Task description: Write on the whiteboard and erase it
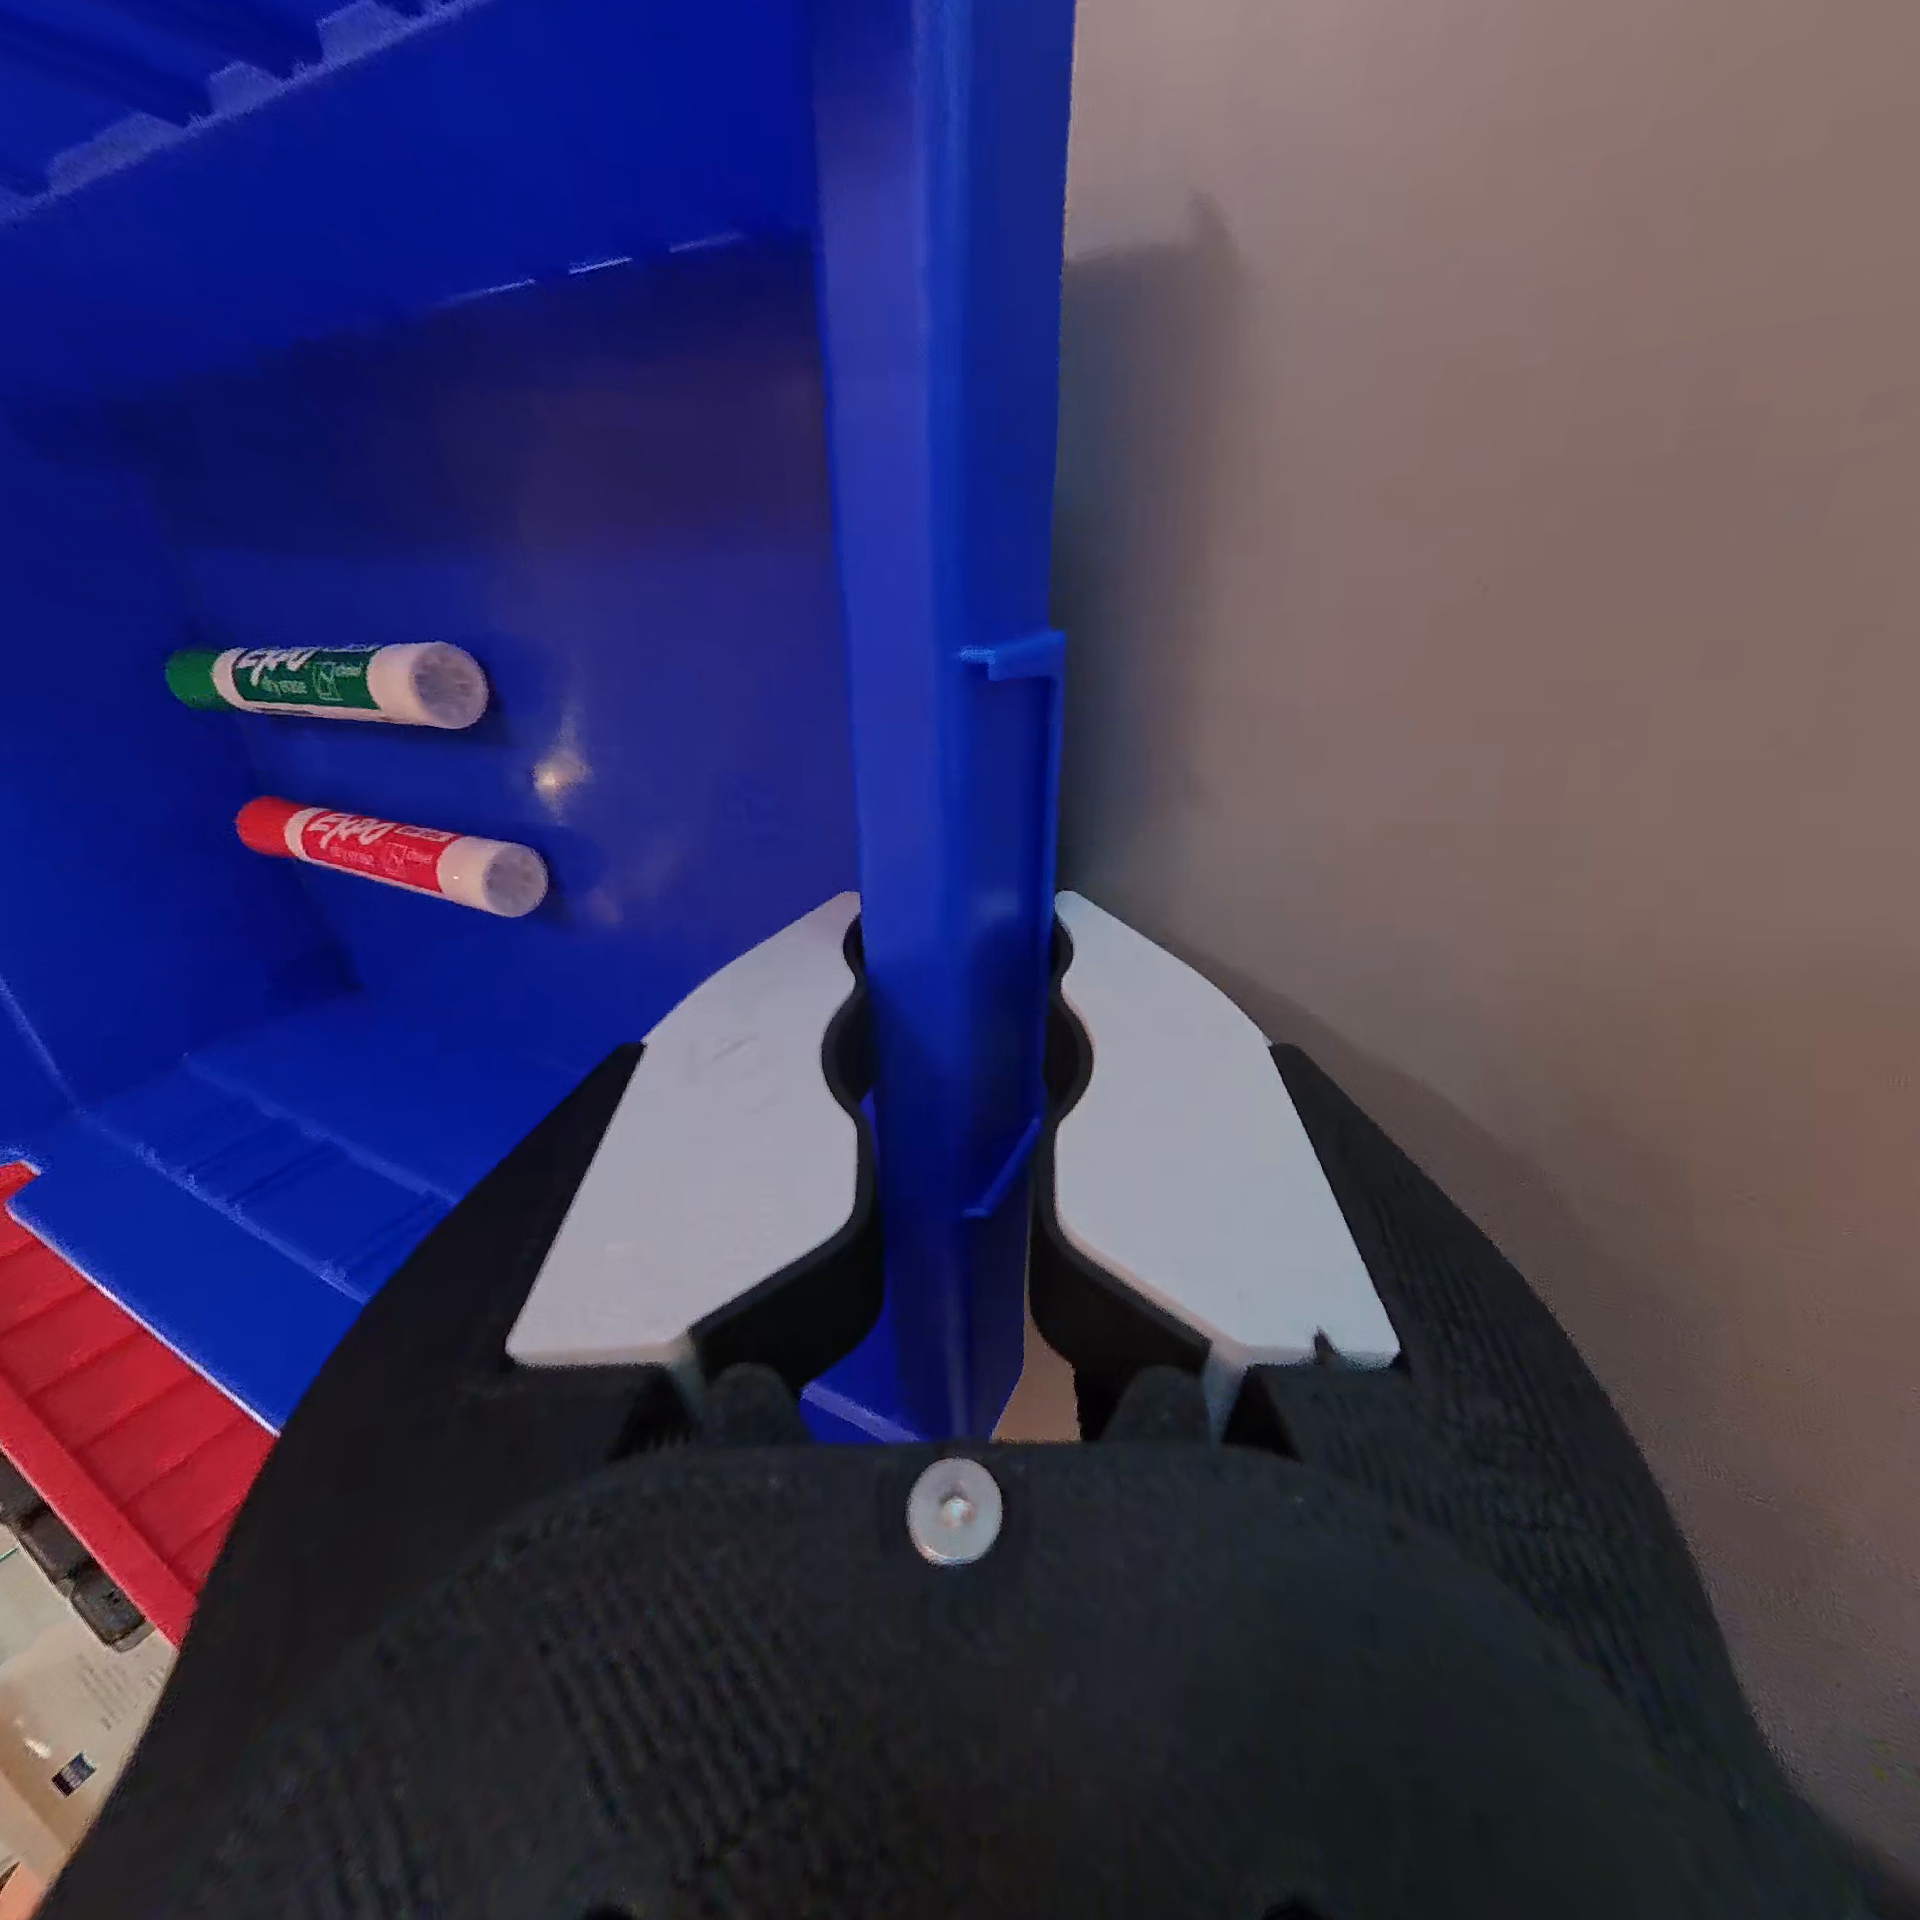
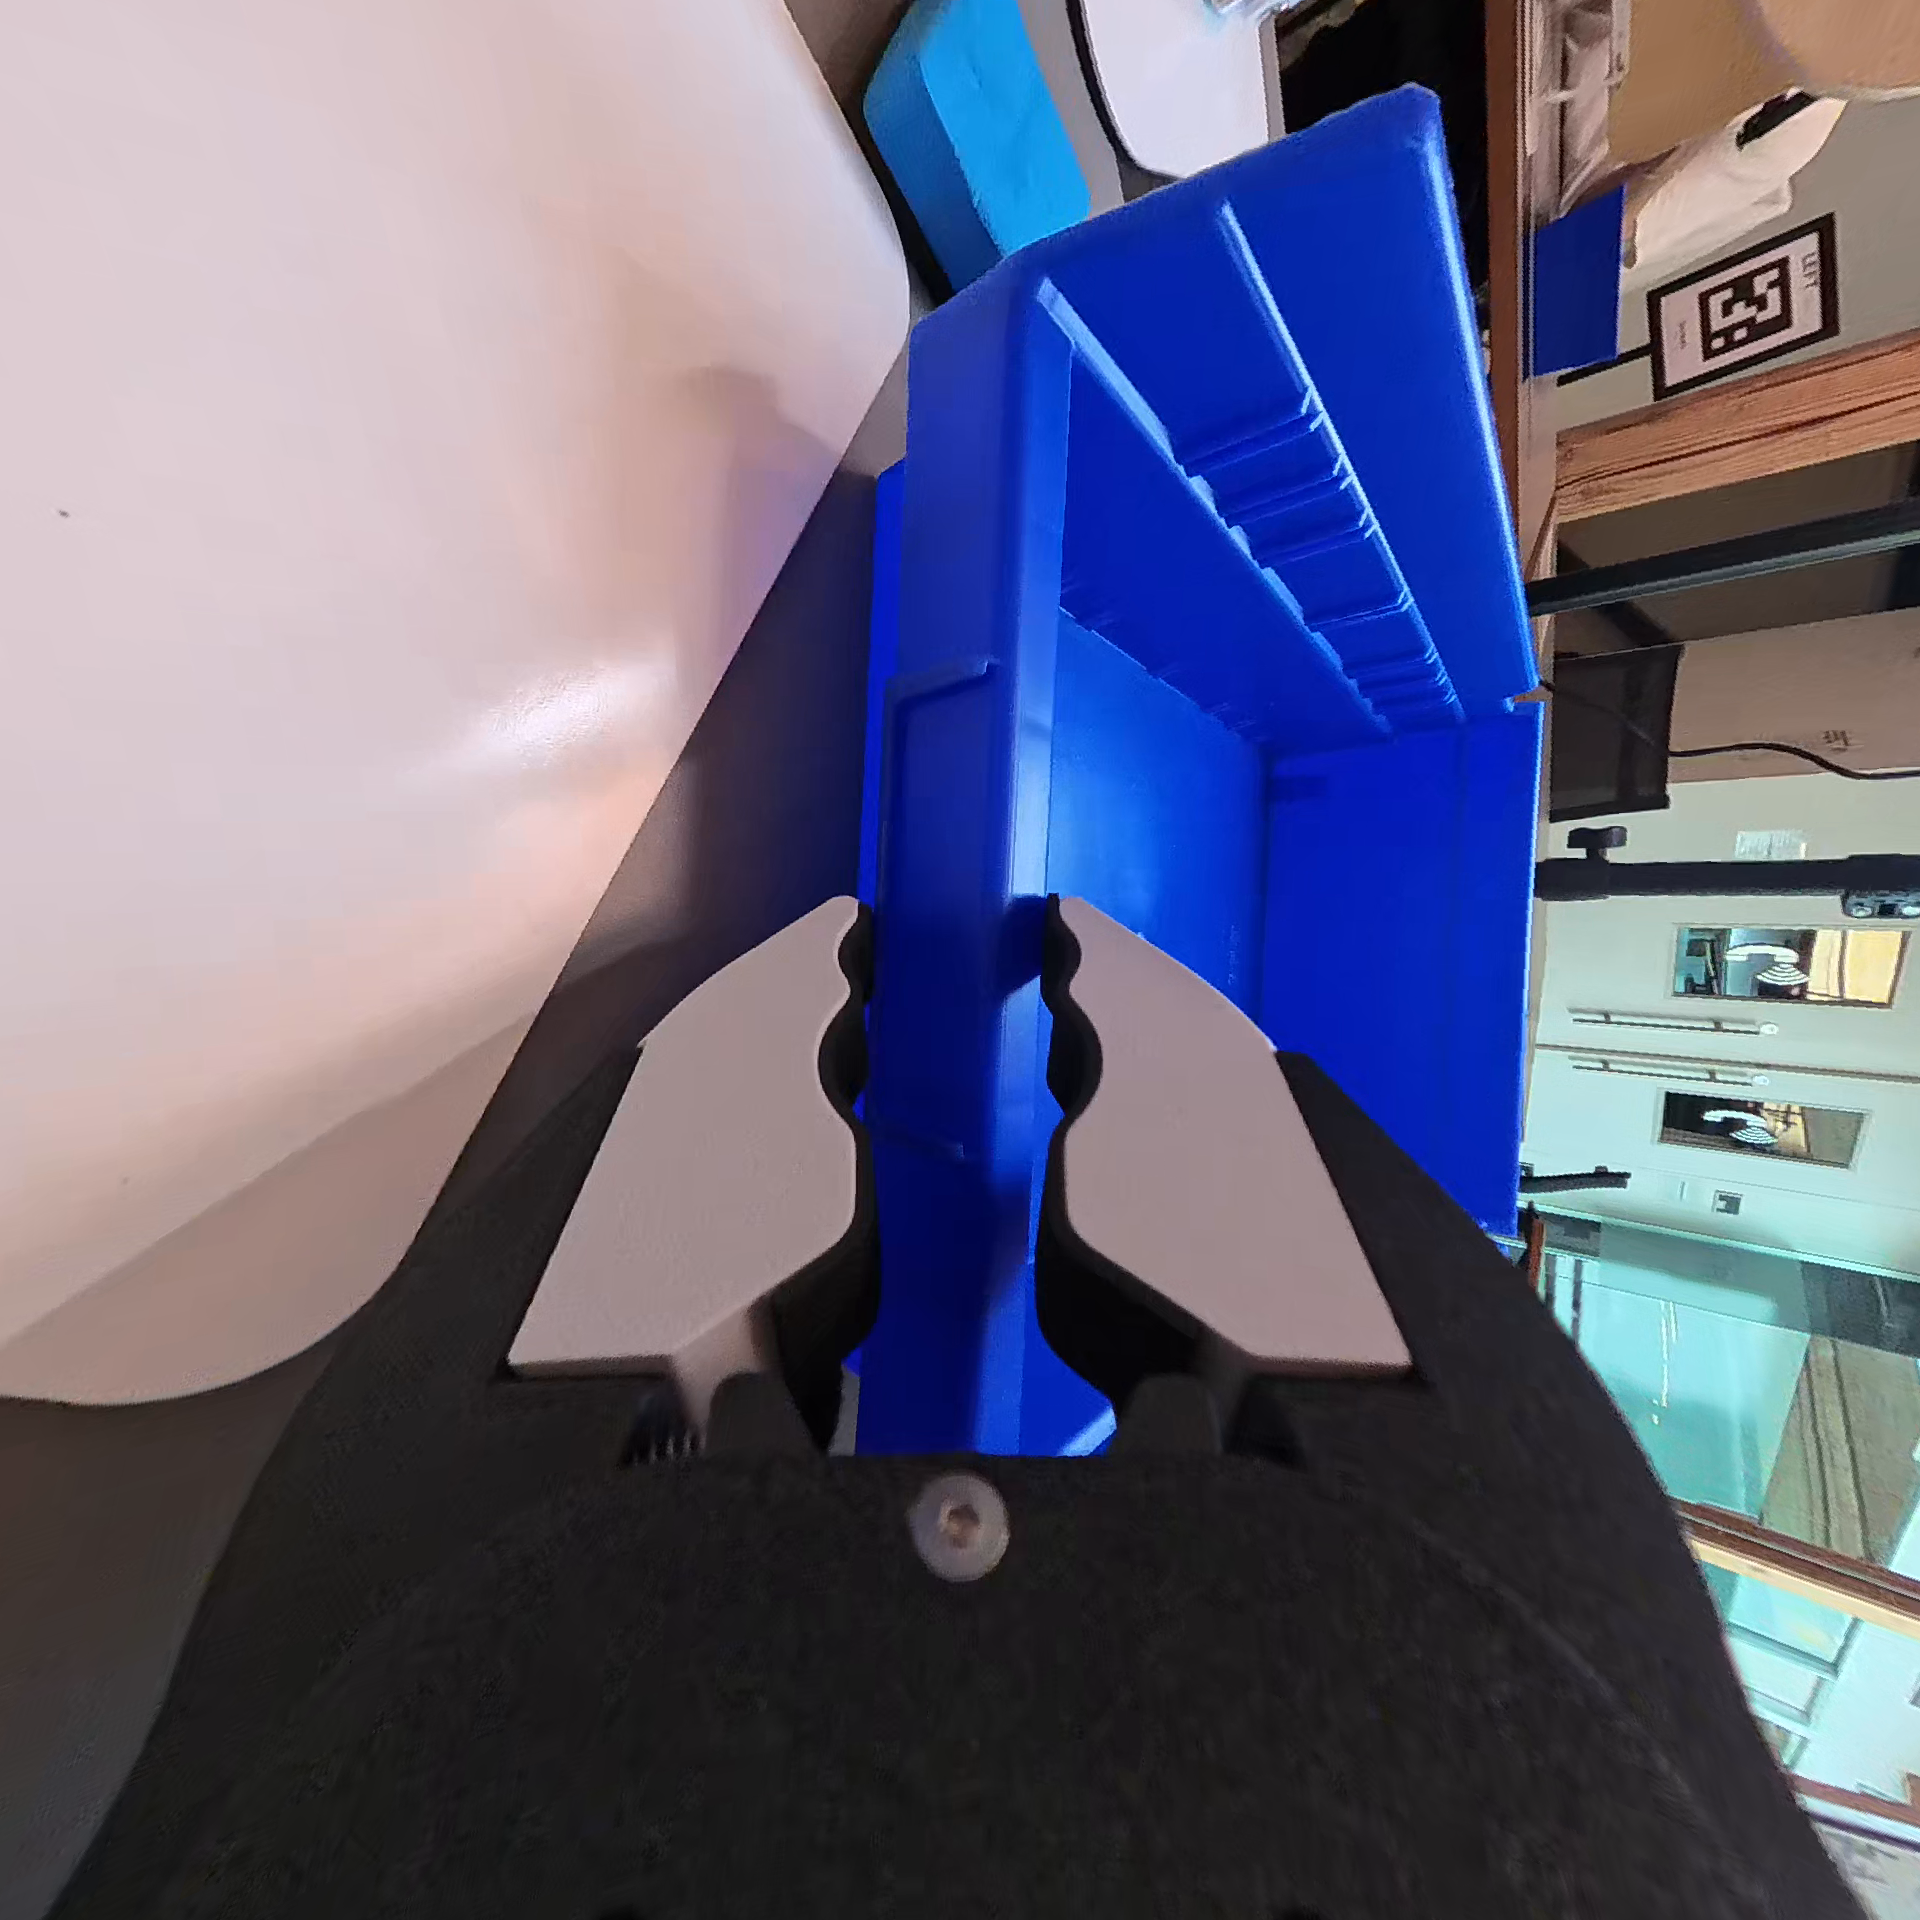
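Whiteboard shows only in my right wrist view, a broad glossy white surface filling the upper left, with a dark band between its edge and the blue bin. Nothing written on it that I can make out.

My left claw is closed on one wall of the blue bin, with a white finger on the inner face and its partner on the outer face; the dark pads press the plastic on both sides. Inside the bin, against its floor, lie a green marker and below it a red marker, their blunt white ends turned toward me, apart from one another. A red bin peeks in at the lower left corner. A plain grey surface lies just beyond the gripped wall.

My right claw is clamped in the same way on another wall of the bin, pads tight against the rim from either side, jaws only partly apart, by the wall's thickness. A light blue block sits beyond the bin's far corner, near the whiteboard's edge
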`<state>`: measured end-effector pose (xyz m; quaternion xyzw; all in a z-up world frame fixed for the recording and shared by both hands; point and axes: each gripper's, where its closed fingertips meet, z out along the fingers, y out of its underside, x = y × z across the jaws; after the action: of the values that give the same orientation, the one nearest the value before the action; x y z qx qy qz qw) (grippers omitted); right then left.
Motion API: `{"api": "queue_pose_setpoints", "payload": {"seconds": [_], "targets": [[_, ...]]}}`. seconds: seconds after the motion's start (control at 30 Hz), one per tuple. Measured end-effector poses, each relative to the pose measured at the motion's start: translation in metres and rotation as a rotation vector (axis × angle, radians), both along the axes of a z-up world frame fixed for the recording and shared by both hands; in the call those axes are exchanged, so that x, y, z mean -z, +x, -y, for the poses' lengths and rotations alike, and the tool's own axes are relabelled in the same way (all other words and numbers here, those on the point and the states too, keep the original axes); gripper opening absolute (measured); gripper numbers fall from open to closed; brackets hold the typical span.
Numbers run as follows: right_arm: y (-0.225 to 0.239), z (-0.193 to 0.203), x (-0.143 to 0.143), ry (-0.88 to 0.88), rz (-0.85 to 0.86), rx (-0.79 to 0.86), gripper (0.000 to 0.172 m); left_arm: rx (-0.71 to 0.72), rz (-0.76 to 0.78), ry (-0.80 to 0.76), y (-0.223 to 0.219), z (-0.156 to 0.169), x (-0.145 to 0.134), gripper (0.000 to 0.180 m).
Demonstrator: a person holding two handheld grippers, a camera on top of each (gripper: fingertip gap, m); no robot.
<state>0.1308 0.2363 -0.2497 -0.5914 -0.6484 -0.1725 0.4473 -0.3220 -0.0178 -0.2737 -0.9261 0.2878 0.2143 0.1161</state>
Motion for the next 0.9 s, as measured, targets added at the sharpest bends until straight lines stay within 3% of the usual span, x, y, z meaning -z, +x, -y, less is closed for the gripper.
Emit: {"api": "queue_pose_setpoints", "payload": {"seconds": [0.33,0.9], "targets": [[0.002,-0.004,0.000,0.004,-0.027,-0.063,0.032,0.061,0.031,0.052,0.004,-0.004,0.000,0.030],[0.018,-0.013,0.000,-0.002,-0.084,-0.024,0.032,0.048,0.028,0.111,0.007,-0.017,-0.001,0.030]]}}
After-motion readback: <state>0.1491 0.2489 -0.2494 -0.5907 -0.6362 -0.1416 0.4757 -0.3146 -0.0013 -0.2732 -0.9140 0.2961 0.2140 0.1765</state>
